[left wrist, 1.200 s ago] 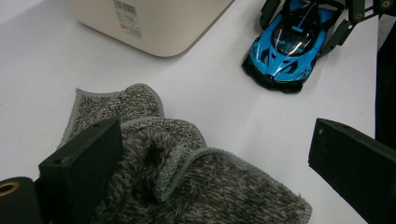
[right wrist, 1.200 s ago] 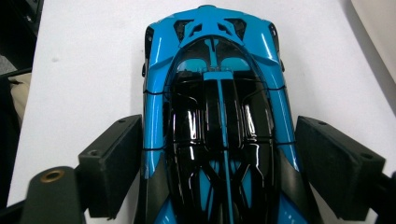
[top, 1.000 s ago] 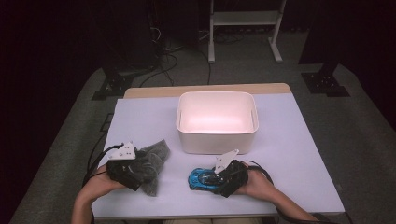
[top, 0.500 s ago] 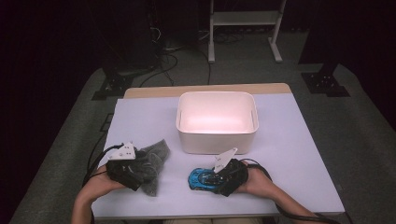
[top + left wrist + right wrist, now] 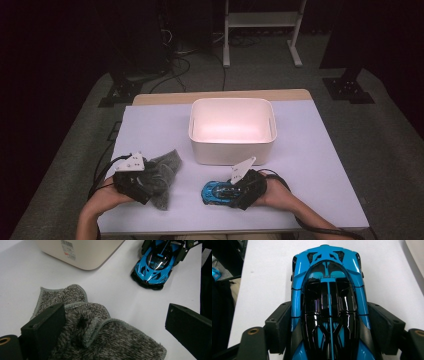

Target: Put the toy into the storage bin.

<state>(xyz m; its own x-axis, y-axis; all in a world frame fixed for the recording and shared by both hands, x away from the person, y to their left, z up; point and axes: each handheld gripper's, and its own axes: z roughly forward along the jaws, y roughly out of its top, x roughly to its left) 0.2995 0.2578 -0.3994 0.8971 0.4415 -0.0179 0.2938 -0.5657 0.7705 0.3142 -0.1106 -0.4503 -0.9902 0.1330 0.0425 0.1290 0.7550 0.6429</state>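
1. A dark room with stands and cables on the floor is seen behind a white table.
2. Nothing is seen changed against the earlier high views: hands, cloth and car are found in the same spots, so no progress has been made in the last second.
3. A white bin is set at 12 o'clock of the table's middle. Nothing is seen inside it, and a label is carried on its outer wall.
4. The blue toy car is found on the table at about 6 o'clock from the bin, near the front edge and apart from the bin.
5. The right gripper is placed over the car from its rear. Its fingers are seen pressed on both flanks, so the car is judged clamped but not yet lifted.
6. The grey cloth is left crumpled at about 8 o'clock from the bin.
7. The left gripper is held over the cloth with its fingers wide apart. One finger is laid against the pile, the other over bare table, and nothing is gripped.
8. A lift of the car toward the bin at 12 o'clock is judged the likely next step.
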